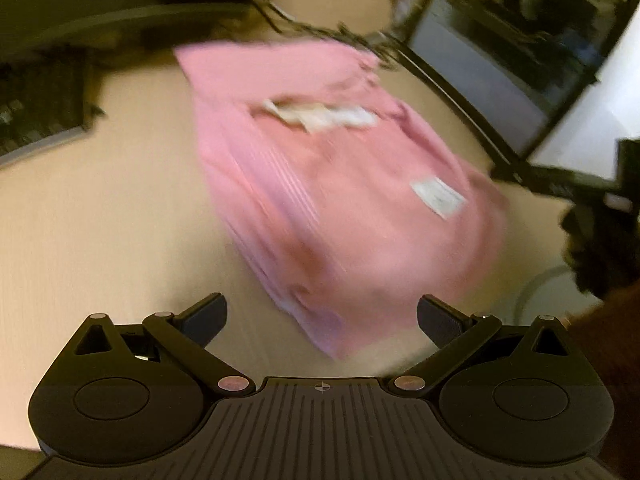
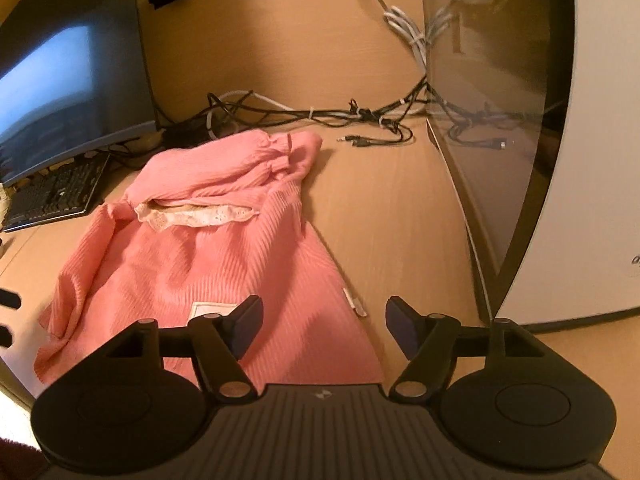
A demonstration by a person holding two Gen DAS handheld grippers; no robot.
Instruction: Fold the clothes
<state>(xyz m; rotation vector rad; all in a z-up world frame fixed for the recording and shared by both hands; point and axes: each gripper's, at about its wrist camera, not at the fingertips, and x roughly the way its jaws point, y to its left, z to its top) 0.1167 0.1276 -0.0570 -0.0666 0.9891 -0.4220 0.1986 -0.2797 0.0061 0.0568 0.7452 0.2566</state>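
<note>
Pink sweater (image 2: 208,248) lies crumpled on my wooden desk (image 2: 392,208), between the keyboard (image 2: 56,196) and the cables (image 2: 360,116). My left gripper (image 1: 322,320) and right gripper (image 2: 324,328) both gape wide, holding nothing; the left view is blurred, probably hovering over the hem.

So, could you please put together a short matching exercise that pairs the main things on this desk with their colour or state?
Things:
1. sweater
2. keyboard
3. cables
4. right tool

Descriptions:
A. tangled along the back of the desk
B. pink, lying partly folded
C. open, holding nothing
D. dark, under the monitor's edge

Pairs: 1-B, 2-D, 3-A, 4-C
</note>
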